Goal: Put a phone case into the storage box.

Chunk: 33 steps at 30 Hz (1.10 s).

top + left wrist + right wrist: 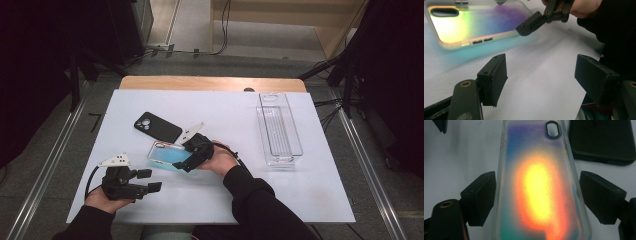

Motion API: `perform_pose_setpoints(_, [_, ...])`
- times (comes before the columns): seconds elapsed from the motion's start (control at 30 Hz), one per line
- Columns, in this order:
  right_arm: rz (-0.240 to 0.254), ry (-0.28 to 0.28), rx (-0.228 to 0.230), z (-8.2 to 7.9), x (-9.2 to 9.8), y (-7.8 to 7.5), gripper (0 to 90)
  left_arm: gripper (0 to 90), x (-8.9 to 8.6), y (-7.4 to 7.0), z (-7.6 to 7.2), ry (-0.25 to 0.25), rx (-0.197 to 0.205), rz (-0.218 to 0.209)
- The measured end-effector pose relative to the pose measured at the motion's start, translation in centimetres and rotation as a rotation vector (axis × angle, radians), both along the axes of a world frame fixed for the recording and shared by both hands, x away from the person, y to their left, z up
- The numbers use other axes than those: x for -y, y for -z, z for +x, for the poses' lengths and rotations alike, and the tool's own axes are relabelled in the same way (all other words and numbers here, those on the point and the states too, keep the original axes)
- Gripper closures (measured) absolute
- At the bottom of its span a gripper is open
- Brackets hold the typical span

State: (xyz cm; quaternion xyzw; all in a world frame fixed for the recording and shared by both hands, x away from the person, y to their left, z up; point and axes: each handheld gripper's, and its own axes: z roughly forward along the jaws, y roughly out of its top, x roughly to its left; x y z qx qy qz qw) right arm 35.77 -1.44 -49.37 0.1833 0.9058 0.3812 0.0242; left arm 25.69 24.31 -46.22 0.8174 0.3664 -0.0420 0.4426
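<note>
An iridescent clear phone case (165,154) lies flat on the white table (225,115), left of centre. My right gripper (184,156) reaches over its near end from the right. In the right gripper view the case (539,190) runs up between the two black pads (480,197), which sit against its long edges. A black phone case (156,127) lies just behind it, seen also at the top right of the right gripper view (602,140). My left gripper (150,180) rests near the front left edge, open and empty (541,75), pointing at the iridescent case (474,22).
A clear plastic tray (299,145) stands lengthwise at the right of the table, with nothing in it. A person's dark sleeve (255,200) crosses the front middle. Beyond the table's back edge are floor, cables and dark stands.
</note>
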Motion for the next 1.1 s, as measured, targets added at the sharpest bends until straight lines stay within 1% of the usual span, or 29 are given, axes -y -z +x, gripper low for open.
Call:
perform_pose_setpoints(0.07, [0.009, 0.007, -0.002, 0.1, 0.1, -0.2, 15.5, 26.3, 0.0, 0.0, 0.0, 0.002, -0.001, -0.002])
perform_pose_setpoints(0.1, [0.018, 0.025, -0.013, 0.1, 0.3, -0.6, 15.5, 26.3, 0.0, 0.0, 0.0, 0.000, -0.002, -0.003])
perform_pose_setpoints(0.17, [0.019, 0.033, -0.016, 0.1, 0.4, -0.8, 15.5, 26.3, 0.0, -0.1, 0.0, -0.005, -0.006, -0.006])
perform_pose_setpoints(0.2, [0.024, 0.040, -0.019, 0.1, 0.8, -1.2, 15.5, 26.3, 0.0, -0.1, 0.0, -0.010, -0.008, -0.004])
perform_pose_setpoints(0.3, [0.027, 0.054, -0.024, 0.1, 1.2, -1.7, 15.5, 26.3, 0.1, -0.2, 0.0, -0.020, -0.024, -0.003])
perform_pose_setpoints(0.33, [0.028, 0.060, -0.029, 0.1, 1.4, -1.9, 15.5, 26.3, 0.1, -0.2, 0.1, -0.025, -0.031, -0.010])
perform_pose_setpoints(0.37, [0.044, 0.081, -0.051, 0.0, 2.2, -2.4, 15.5, 26.2, 0.2, -0.2, 0.1, -0.027, -0.039, -0.017])
perform_pose_setpoints(0.43, [0.049, 0.090, -0.059, 0.0, 2.5, -2.7, 15.5, 26.3, 0.3, -0.3, 0.2, -0.033, -0.050, -0.022])
perform_pose_setpoints(0.57, [0.080, 0.139, -0.087, -0.4, 4.0, -3.7, 15.5, 26.3, 0.8, -0.5, 0.3, -0.046, -0.074, -0.041])
perform_pose_setpoints(0.63, [0.101, 0.153, -0.091, -0.7, 4.8, -4.1, 15.4, 26.3, 1.0, -0.5, 0.3, -0.053, -0.072, -0.040])
perform_pose_setpoints(0.7, [0.103, 0.159, -0.089, -1.1, 5.5, -4.4, 15.4, 26.3, 1.4, -0.6, 0.4, -0.049, -0.073, -0.045])
perform_pose_setpoints(0.8, [0.101, 0.176, -0.096, -1.9, 6.7, -4.8, 15.4, 26.3, 1.9, -0.6, 0.5, -0.045, -0.086, -0.044])
perform_pose_setpoints(0.83, [0.101, 0.176, -0.096, -1.9, 6.7, -4.8, 15.4, 26.3, 2.1, -0.7, 0.6, -0.044, -0.087, -0.042])
perform_pose_setpoints(0.87, [0.104, 0.188, -0.094, -2.4, 7.4, -5.0, 15.4, 26.3, 2.2, -0.7, 0.6, -0.040, -0.088, -0.039])
perform_pose_setpoints(0.9, [0.104, 0.188, -0.094, -2.4, 7.4, -5.0, 15.4, 26.3, 2.4, -0.7, 0.7, -0.040, -0.087, -0.038])
perform_pose_setpoints(0.93, [0.106, 0.194, -0.096, -2.8, 8.1, -5.2, 15.4, 26.2, 2.6, -0.8, 0.7, -0.039, -0.084, -0.039])
perform_pose_setpoints(0.97, [0.106, 0.194, -0.096, -2.8, 8.1, -5.2, 15.4, 26.2, 2.7, -0.9, 0.8, -0.033, -0.080, -0.034])
perform_pose_setpoints(1.0, [0.112, 0.199, -0.093, -3.1, 8.4, -5.3, 15.4, 26.2, 2.9, -1.0, 0.9, -0.027, -0.074, -0.029])
perform_pose_setpoints(1.03, [0.124, 0.218, -0.097, -3.7, 9.1, -5.6, 15.4, 26.2, 3.1, -1.1, 1.0, -0.023, -0.060, -0.021])
perform_pose_setpoints(1.1, [0.127, 0.224, -0.097, -4.0, 9.4, -5.7, 15.4, 26.2, 3.3, -1.5, 1.2, -0.022, -0.051, -0.015])
